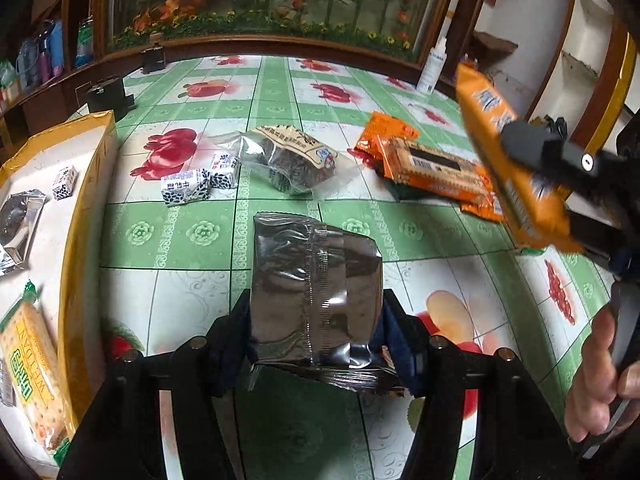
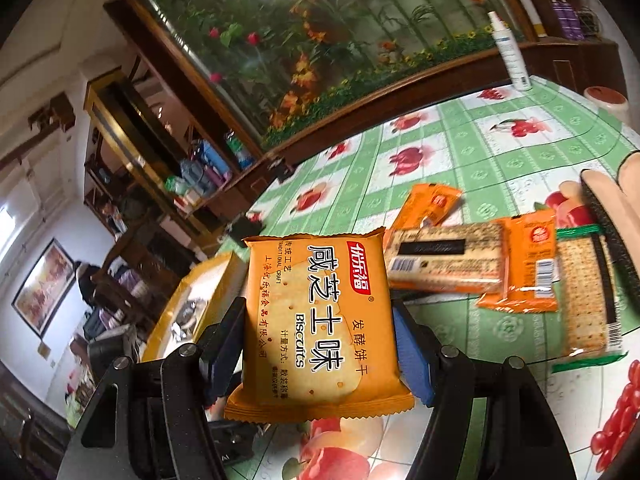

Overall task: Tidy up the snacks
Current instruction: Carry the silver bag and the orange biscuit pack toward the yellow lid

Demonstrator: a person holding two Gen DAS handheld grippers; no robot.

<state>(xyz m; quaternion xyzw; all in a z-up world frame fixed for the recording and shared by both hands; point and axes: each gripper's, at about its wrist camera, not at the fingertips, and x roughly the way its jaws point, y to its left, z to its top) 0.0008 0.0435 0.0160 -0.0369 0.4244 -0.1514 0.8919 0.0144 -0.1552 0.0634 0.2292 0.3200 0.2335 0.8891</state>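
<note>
Both hand-held grippers are loaded: the left gripper (image 1: 316, 332) has its jaws clamped on a crinkly silver foil snack packet (image 1: 316, 292), and the right gripper (image 2: 320, 344) pinches an orange square biscuit packet (image 2: 320, 320) by its sides, clear of the green fruit-patterned tablecloth (image 1: 280, 92). Off to the left sits the yellow-rimmed white cardboard box (image 1: 92, 184), already holding a few snacks. I'd judge both packets are headed there. To do it well, carry each one low over the rim, one hand at a time so they don't collide, and let go only once it's above bare floor. Orange wafer packets (image 1: 432, 168), a clear bag of dark snacks (image 1: 292, 156) and small white wrapped candies (image 1: 186, 190) wait loose on the cloth.
</note>
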